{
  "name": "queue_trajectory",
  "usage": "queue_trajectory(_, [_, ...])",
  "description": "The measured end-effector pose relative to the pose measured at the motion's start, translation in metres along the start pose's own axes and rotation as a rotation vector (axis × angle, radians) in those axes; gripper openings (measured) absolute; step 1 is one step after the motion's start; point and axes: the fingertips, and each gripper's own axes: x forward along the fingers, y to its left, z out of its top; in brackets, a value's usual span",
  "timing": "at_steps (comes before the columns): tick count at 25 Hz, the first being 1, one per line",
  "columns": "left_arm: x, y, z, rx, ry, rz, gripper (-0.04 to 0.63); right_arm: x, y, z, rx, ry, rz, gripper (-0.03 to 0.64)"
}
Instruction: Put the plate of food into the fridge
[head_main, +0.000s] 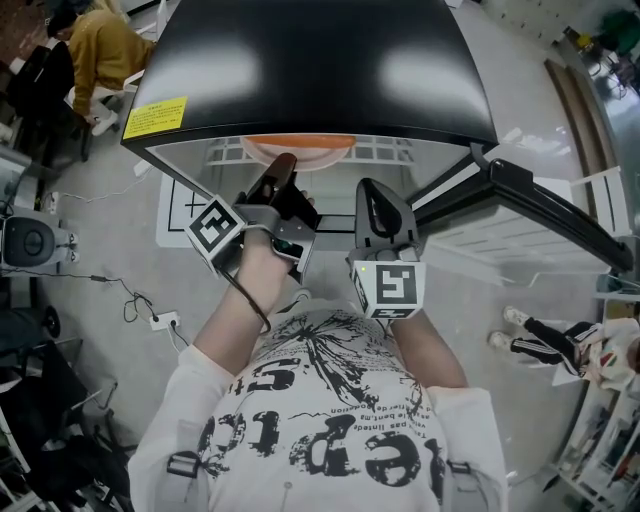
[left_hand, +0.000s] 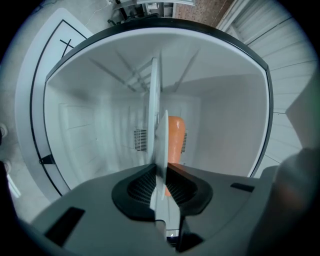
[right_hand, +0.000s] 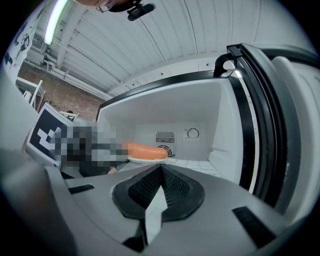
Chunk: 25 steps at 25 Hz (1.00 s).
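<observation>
Jaws of the left gripper (left_hand: 158, 170) stand narrow, with the thin rim of the white plate (left_hand: 153, 115) between them; the pads seem to touch the rim on both sides, so I judge that they hold it. This gripper is rolled on its side, therefore the plate appears edge-on, straight ahead of the jaws, and the orange food (left_hand: 176, 137) lies on it just beyond the tips. Jaws of the right gripper (right_hand: 161, 170) are together with nothing between them; they point level into the open fridge (head_main: 310, 60), with the plate ahead of them and a little to their left. From this side the plate looks to be on the white shelf (right_hand: 195, 162), or just above it; I cannot tell which. The door (head_main: 530, 190) stands wide open, to the right of both jaws. In my judgement most of the task is done, because the plate with the food is already inside the compartment. What is left is to let go of the rim, to draw the left jaws out, and probably to close the door.
</observation>
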Motion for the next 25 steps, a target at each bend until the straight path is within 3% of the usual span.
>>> queue_trajectory(4, [0.000, 0.000, 0.000, 0.019, 0.012, -0.004, 0.040, 0.002, 0.003, 0.002, -0.007, 0.000, 0.004, 0.000])
queue_trajectory(9, [-0.003, -0.003, 0.003, 0.132, 0.006, 0.015, 0.056, 0.005, 0.011, 0.004, -0.017, 0.002, 0.018, 0.000])
queue_trajectory(12, [-0.002, -0.013, 0.002, 0.191, 0.001, -0.042, 0.142, 0.005, 0.014, 0.002, -0.019, 0.006, 0.022, 0.000])
queue_trajectory(17, [-0.003, -0.022, 0.000, 0.184, -0.002, -0.109, 0.203, 0.004, 0.019, 0.001, -0.028, 0.008, 0.034, 0.000])
queue_trajectory(18, [-0.005, -0.022, 0.001, 0.194, -0.009, -0.108, 0.230, 0.003, 0.020, 0.001, -0.029, 0.009, 0.036, 0.000])
queue_trajectory(25, [-0.019, -0.001, 0.003, 0.164, -0.018, -0.066, 0.233, -0.001, 0.020, -0.003, -0.034, 0.021, 0.024, 0.000])
